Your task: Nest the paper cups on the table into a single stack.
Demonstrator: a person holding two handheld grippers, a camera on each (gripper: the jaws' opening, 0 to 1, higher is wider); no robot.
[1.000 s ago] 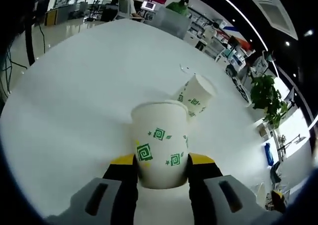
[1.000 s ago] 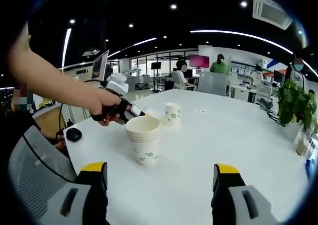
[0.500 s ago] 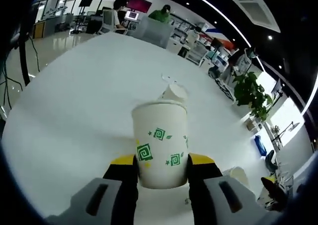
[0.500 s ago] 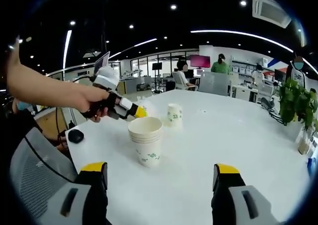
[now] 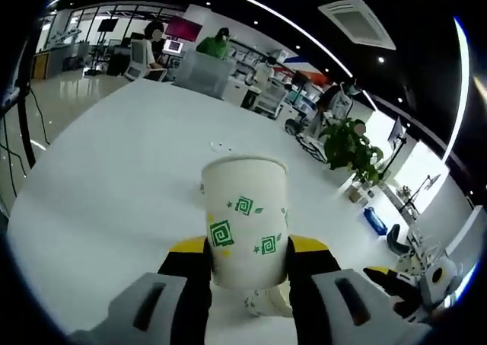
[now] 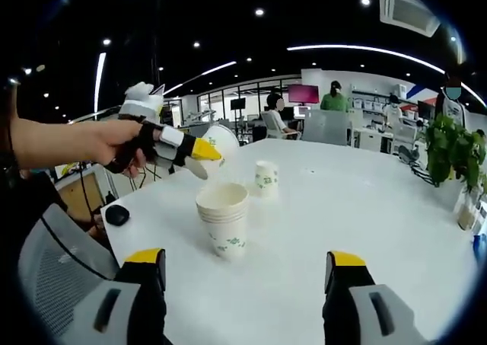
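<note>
Left tool (image 5: 247, 257) clamped, raised in person's hand (image 6: 122, 143); right tool (image 6: 242, 273) agape.

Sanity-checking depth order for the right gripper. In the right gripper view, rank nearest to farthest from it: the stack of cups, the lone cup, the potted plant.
1. stack of cups: nearest, centre-left on the table, ahead of the open right gripper.
2. lone cup: upright just behind the stack.
3. potted plant: farthest, past the table's right edge.

text: none legible | paper cup (image 5: 245, 223): green spiral marks, no words
</note>
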